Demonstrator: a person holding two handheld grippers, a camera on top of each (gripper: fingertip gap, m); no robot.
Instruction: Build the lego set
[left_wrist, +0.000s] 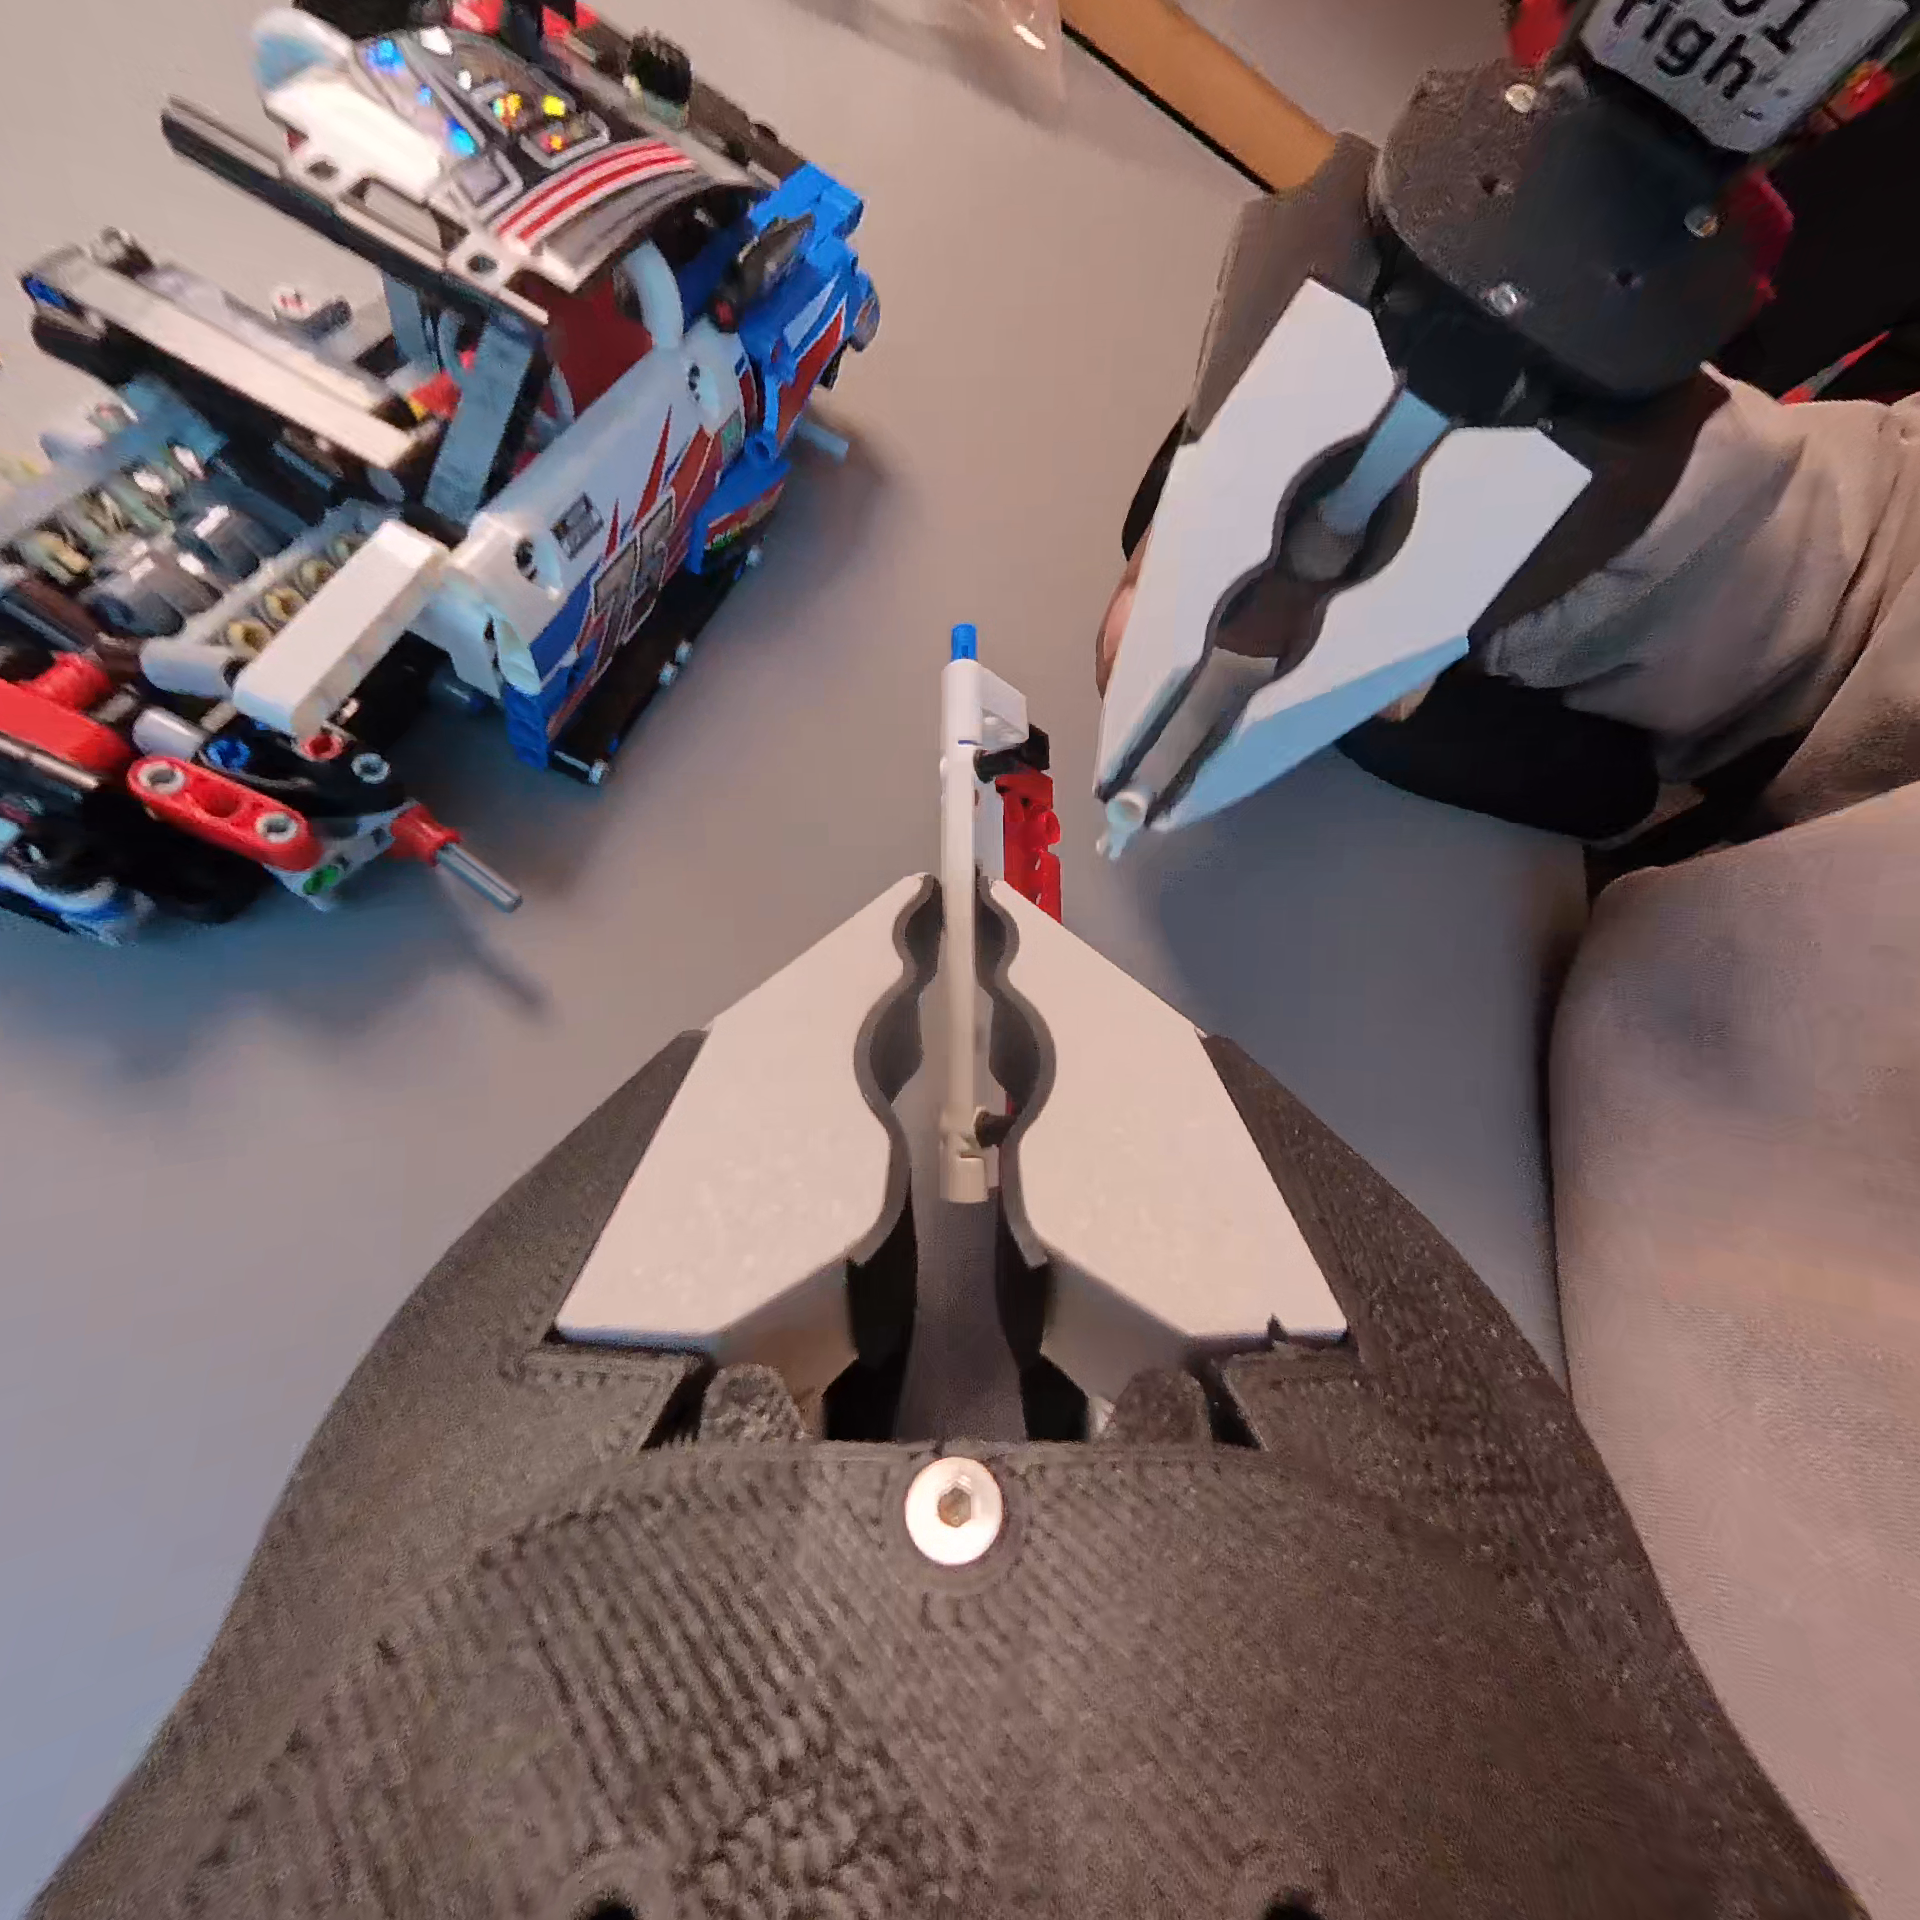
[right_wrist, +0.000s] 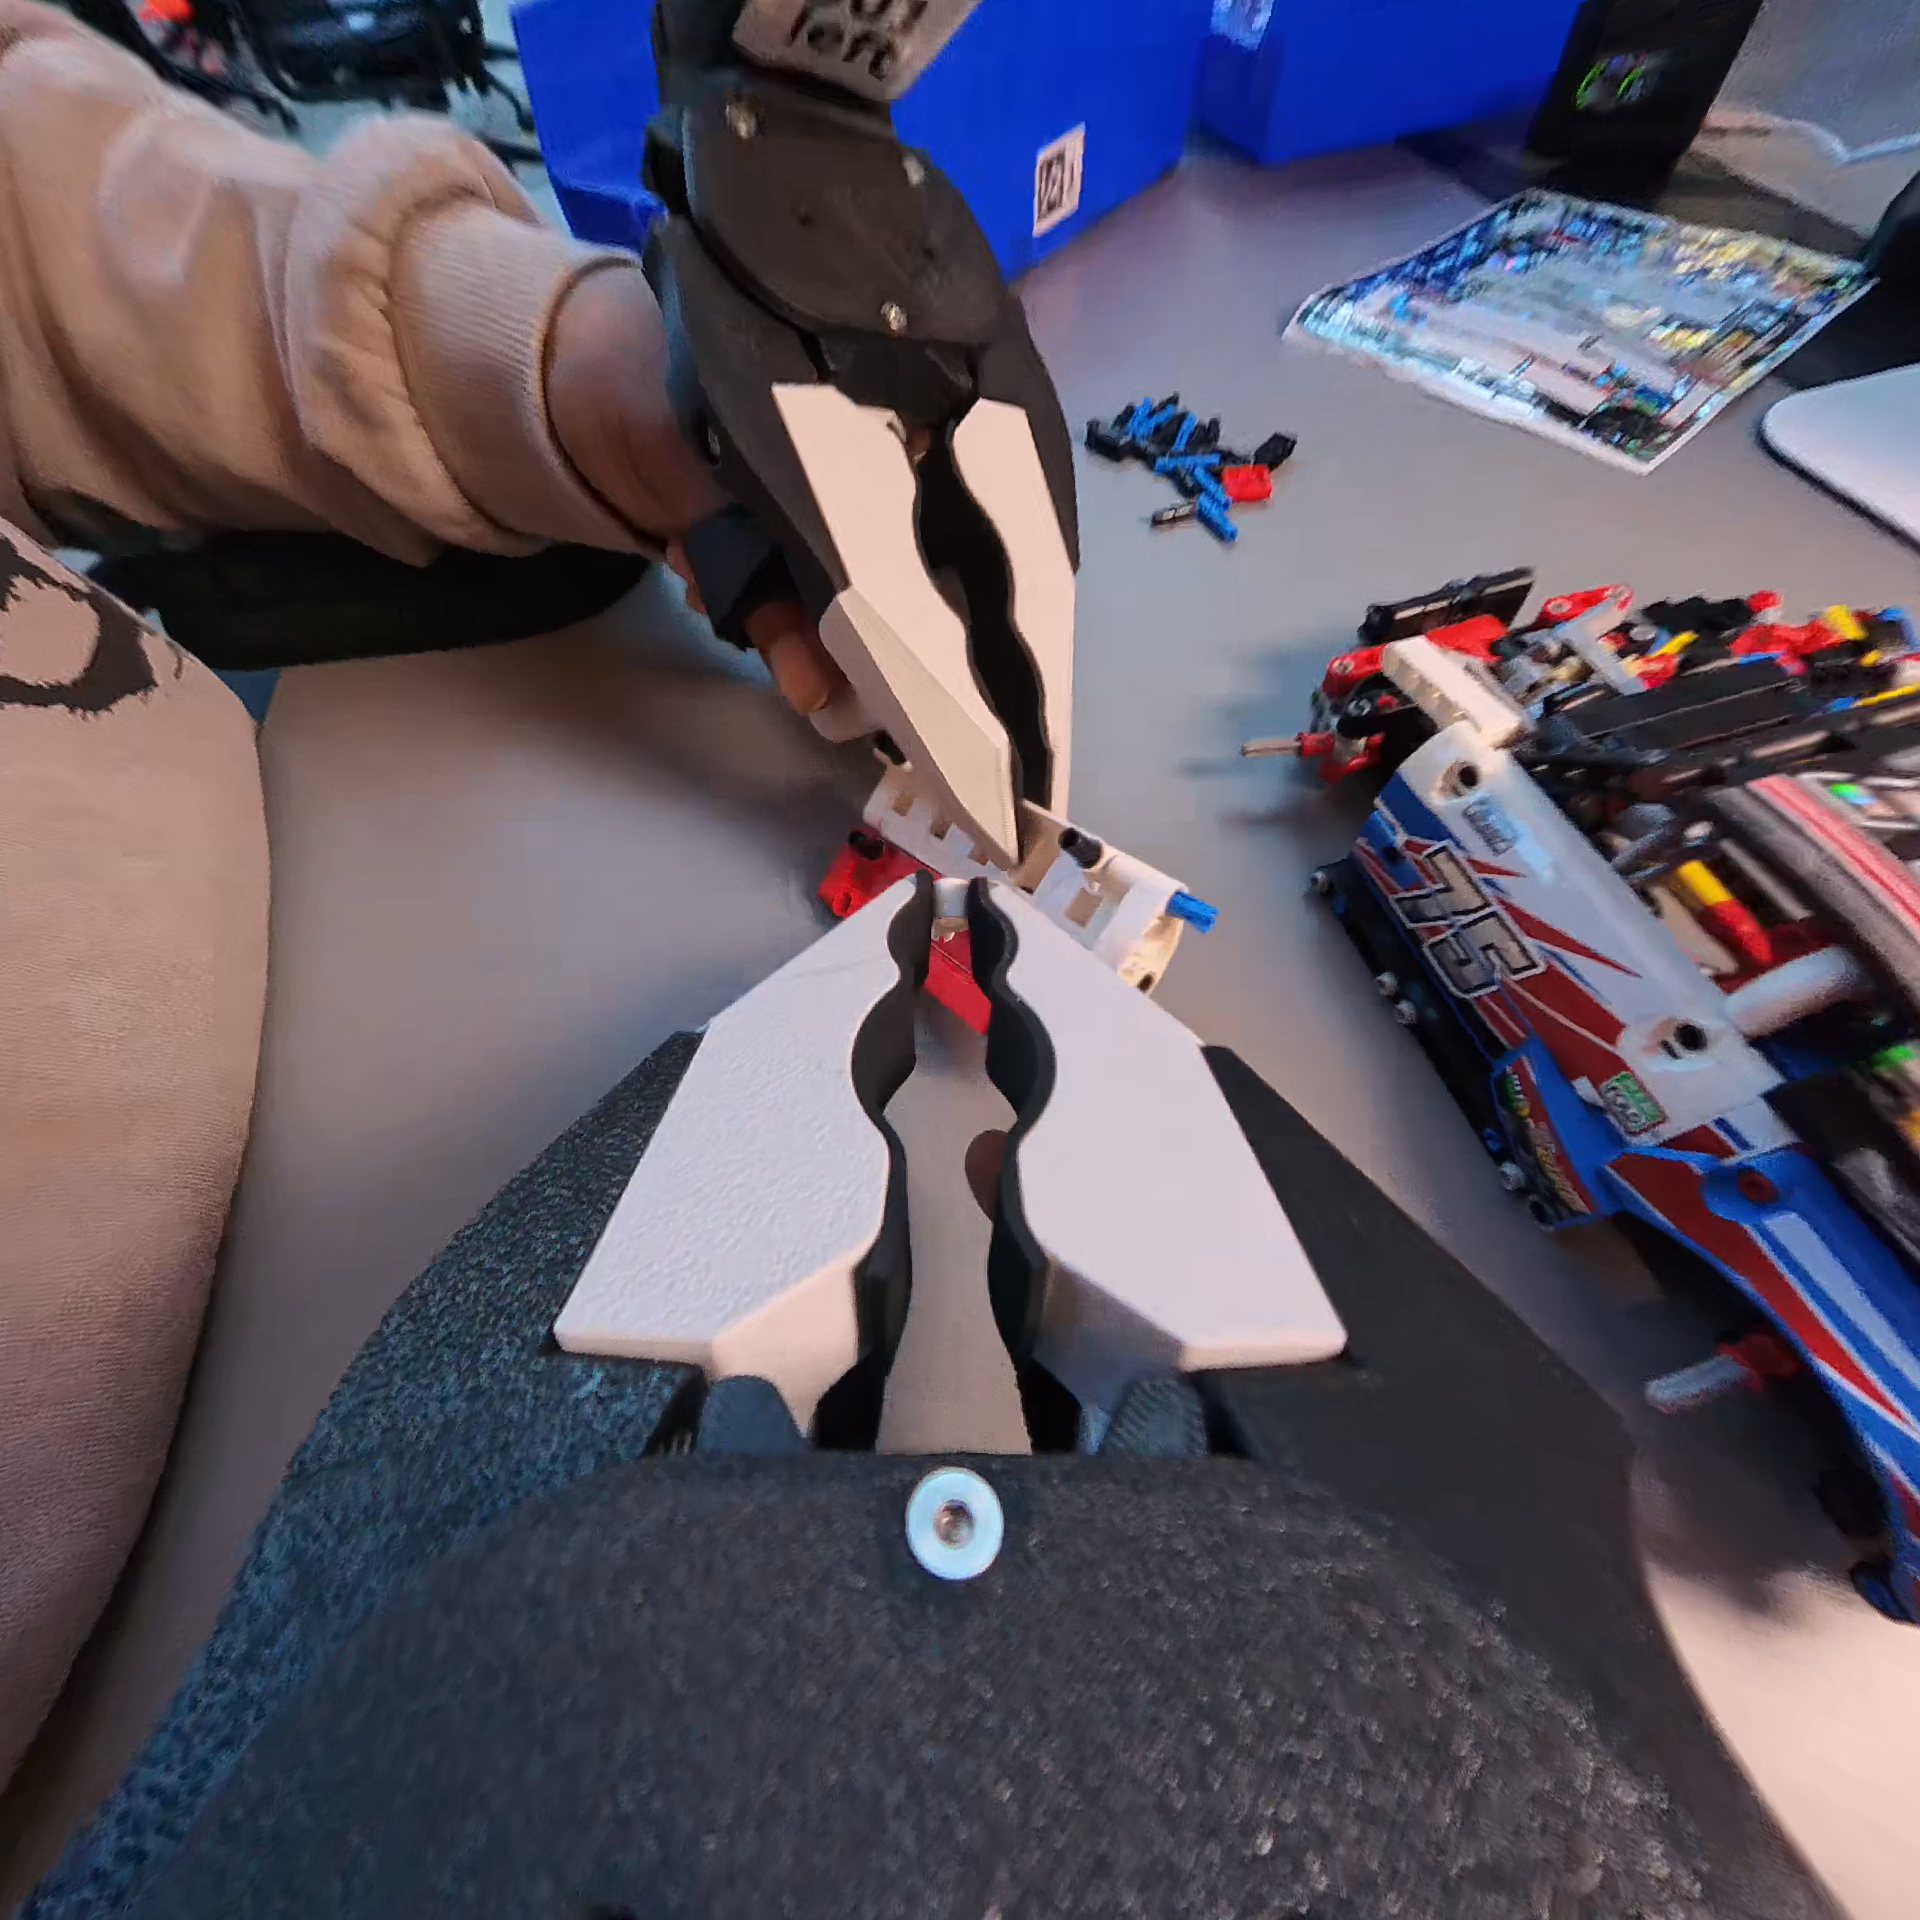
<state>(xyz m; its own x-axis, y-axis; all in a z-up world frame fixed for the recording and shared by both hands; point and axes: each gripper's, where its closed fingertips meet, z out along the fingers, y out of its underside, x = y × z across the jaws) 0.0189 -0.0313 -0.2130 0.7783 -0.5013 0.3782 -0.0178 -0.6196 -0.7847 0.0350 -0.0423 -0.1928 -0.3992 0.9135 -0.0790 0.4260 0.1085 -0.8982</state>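
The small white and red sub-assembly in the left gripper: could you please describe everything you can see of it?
The small white and red plastic sub-assembly is a white slotted panel piece with a red beam alongside, black pins, and a blue pin projecting from its far end. The left gripper is shut on it, holding it above the grey table. The right gripper, pinching a small white peg, sits close beside it.

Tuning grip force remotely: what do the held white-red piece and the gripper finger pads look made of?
White-red subassembly: apparently hard moulded plastic, smooth and slightly glossy, with crisp pin holes. Left gripper finger pads: seemingly matte 3D-printed plastic, faintly grainy, with dark wavy inner edges, possibly rubbery.
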